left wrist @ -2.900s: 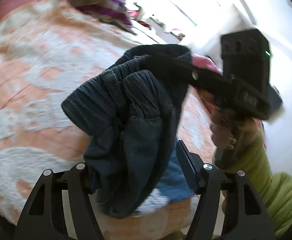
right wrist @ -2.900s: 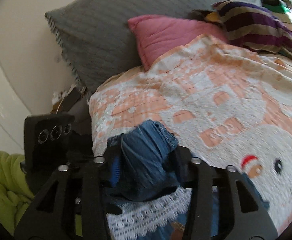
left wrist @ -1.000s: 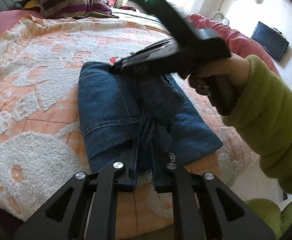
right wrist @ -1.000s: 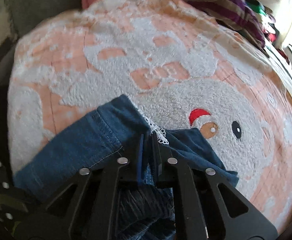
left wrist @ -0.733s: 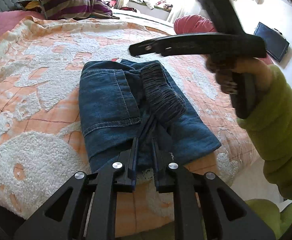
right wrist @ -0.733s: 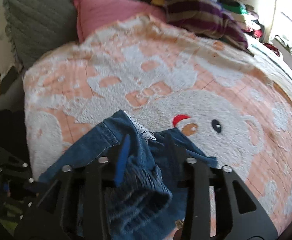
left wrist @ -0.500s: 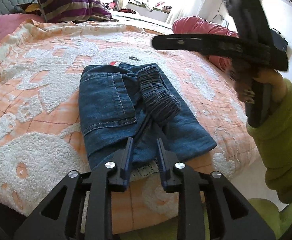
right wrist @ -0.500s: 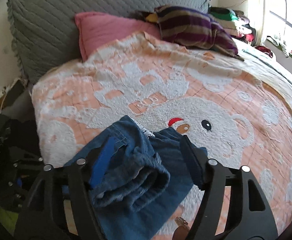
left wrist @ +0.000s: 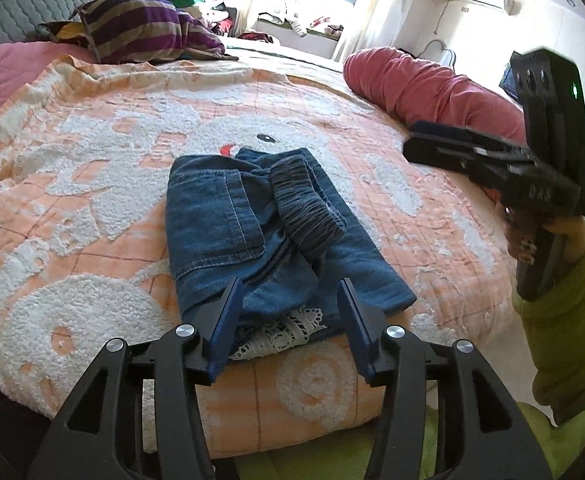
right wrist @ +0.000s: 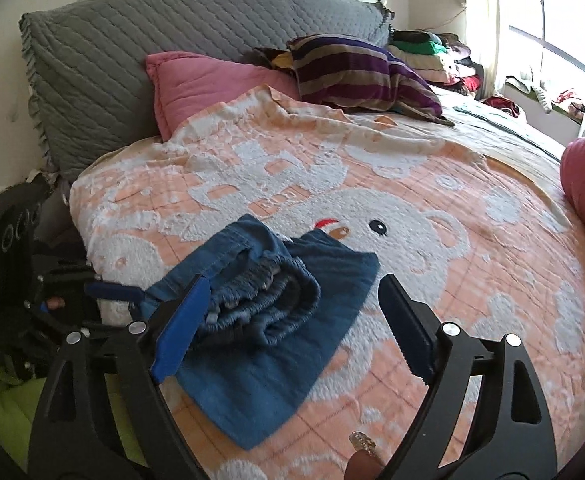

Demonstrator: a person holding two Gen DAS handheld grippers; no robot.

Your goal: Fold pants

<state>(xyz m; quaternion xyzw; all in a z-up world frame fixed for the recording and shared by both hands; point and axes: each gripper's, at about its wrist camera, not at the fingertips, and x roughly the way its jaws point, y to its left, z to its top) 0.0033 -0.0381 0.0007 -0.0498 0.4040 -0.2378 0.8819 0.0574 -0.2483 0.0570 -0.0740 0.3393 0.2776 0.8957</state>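
- Left gripper [left wrist: 290,320] hung just short of the folded pants [left wrist: 268,236], jaws opening, blue pads clear of the cloth on either side; nothing was held.
- Just ahead of its fingertips lay the near end of the bundle, with white lace trim [left wrist: 280,332] peeking out underneath, close to the near edge of the bed.
- Beyond that the pants ran straight away from this claw: their long axis lined up with the way it pointed, the back pocket [left wrist: 228,216] left of the midline and the rolled elastic waistband [left wrist: 304,204] right of it.
- Right gripper [right wrist: 292,328] was also empty, jaws opening wide, and raised off to the bundle's right side, so that from its own view the pants [right wrist: 276,320] lay across, low and left.
- By my judgement the left claw was the nearer one for any last tidying, since the bundle's near end sat almost between its pads.
- Farther off, the orange bear blanket [left wrist: 92,152] spread around the bundle, bare of other clothes nearby.
- Farthest back sat the striped pillow [left wrist: 144,28].
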